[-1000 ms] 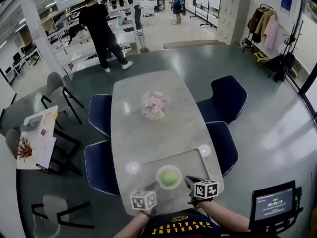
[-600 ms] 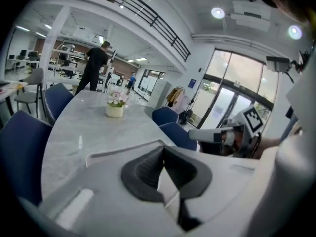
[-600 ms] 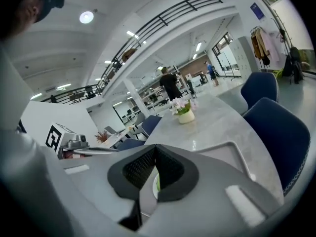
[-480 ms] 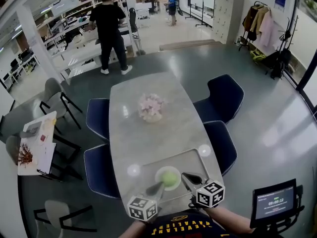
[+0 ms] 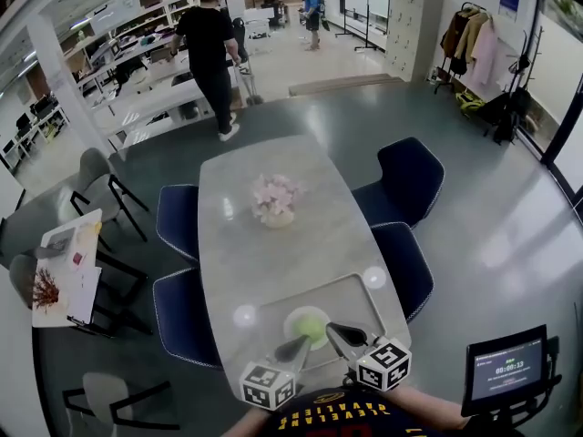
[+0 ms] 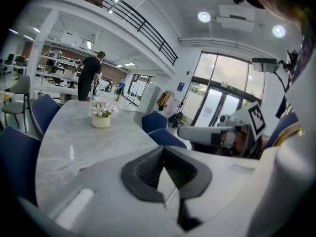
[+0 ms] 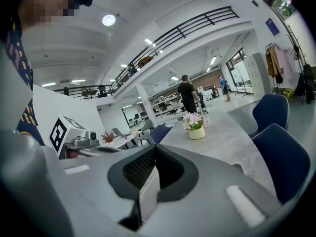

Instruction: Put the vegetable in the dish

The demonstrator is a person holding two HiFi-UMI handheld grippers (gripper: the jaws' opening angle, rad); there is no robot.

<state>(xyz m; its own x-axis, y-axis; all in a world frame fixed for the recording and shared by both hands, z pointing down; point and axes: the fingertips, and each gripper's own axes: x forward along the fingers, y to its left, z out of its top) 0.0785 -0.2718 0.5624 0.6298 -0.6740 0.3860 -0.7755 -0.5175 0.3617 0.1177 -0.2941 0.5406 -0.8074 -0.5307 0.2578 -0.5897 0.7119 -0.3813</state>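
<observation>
Judging by the head view, the vegetable (image 5: 311, 323), a round green thing, already sits in the pale dish (image 5: 294, 317) at the lower middle of the frame, on the near end of the table (image 5: 273, 262). What is left looks like a clean finish rather than a carry. The left gripper (image 5: 292, 347) lies just below and left of the dish with its tip close to the rim. The right gripper (image 5: 340, 334) lies just to the dish's right, its tip pointing up-left toward it. Whether either tip touches the rim I cannot tell. Each gripper's own view shows its ribbed dark pads meeting at the tips with nothing between them, so both claws are closed and empty; the dish does not show in those views. To end the step well, I would draw both grippers back toward the bottom edge of the frame along their own lines, low and slow, without sweeping sideways, since a closed tip that near could nudge the dish or roll the vegetable out. If the vegetable needs centring, a gentle push from one closed tip should do, with the other tip bracing the rim. The flower pot (image 5: 276, 203) in the middle of the frame is well apart and no concern.
</observation>
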